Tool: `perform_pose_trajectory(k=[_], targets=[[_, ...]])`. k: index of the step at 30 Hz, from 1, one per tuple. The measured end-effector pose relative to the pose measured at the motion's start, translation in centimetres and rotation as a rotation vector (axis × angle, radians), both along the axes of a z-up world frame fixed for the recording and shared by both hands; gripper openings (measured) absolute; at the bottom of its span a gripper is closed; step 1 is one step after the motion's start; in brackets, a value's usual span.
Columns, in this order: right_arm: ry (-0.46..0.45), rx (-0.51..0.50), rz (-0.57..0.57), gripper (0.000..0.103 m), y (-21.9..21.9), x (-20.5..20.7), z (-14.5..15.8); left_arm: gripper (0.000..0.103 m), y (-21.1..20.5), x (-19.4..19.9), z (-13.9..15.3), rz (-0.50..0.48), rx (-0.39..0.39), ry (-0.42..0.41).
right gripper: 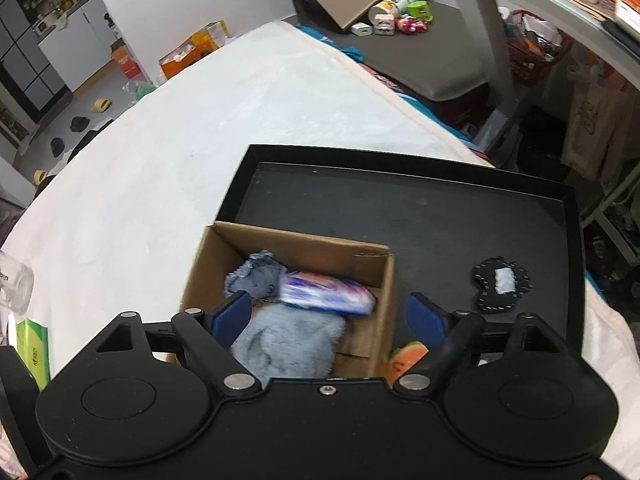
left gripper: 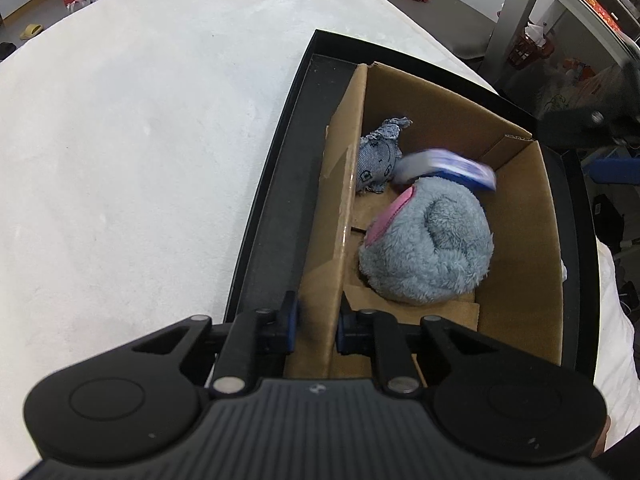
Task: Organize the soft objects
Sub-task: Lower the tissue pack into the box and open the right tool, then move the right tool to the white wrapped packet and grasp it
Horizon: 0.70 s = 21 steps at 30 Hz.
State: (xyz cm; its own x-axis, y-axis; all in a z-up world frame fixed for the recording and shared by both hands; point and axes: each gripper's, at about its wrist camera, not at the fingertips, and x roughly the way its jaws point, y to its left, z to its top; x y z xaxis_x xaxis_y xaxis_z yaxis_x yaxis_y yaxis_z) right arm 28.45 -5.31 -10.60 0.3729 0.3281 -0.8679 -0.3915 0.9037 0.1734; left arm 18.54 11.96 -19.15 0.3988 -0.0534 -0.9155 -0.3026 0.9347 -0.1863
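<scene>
Through the left wrist view, the left gripper (left gripper: 317, 330) is clamped on the near wall of the cardboard box (left gripper: 520, 240), one finger outside the wall and one inside, steadying it inside the black tray (left gripper: 276, 184) that sits on the white blanket (left gripper: 140, 140). Within the box lies a rolled blue plush (left gripper: 428, 240) with a pink edge, bulky and fluffy; it looks light and fully compressible, so a pinch across its dense rolled fold would probably hold better than a nip at loose pile. Behind it rests a small denim doll (left gripper: 376, 160) with frayed edges, limp and light, best taken across its body. Above the plush a blue-and-white packet (left gripper: 448, 166) is smeared by motion blur, so I cannot tell for sure whether it is resting or dropping. From the right wrist view, the right gripper (right gripper: 326, 316) hangs over the box with its fingers spread wide and nothing between them. The packet shows purple-and-white wrapping and lies across the doll and the plush; it seems a soft pack in slick film, likely to slide under a shallow grip, so squeezing its middle looks safest. On the tray floor beside the box lies a flat black stitched piece (right gripper: 502, 284), thin and floppy, best caught at an edge, while an orange item (right gripper: 404, 360) peeks out by the box corner.
</scene>
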Motion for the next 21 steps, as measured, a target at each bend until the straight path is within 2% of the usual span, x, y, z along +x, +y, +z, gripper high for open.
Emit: perform_pose_trajectory(k=[11,15,17,21], targets=[[-0.002,-0.032,-0.015,0.084,-3.9,0.4,-0.2,0.017,-0.2,0.5,0.1,0.008,0.015,0.023],[0.006,-0.024,-0.020,0.084,-5.1,0.4,-0.9,0.021,-0.6,0.7,0.3,0.011,0.043,0.038],[0.013,-0.024,-0.019,0.084,-5.7,0.4,-1.3,0.024,-0.7,0.8,0.5,0.012,0.049,0.041],[0.028,-0.024,-0.021,0.084,-6.8,0.3,-2.3,0.039,-1.1,0.8,0.9,0.015,0.076,0.043]])
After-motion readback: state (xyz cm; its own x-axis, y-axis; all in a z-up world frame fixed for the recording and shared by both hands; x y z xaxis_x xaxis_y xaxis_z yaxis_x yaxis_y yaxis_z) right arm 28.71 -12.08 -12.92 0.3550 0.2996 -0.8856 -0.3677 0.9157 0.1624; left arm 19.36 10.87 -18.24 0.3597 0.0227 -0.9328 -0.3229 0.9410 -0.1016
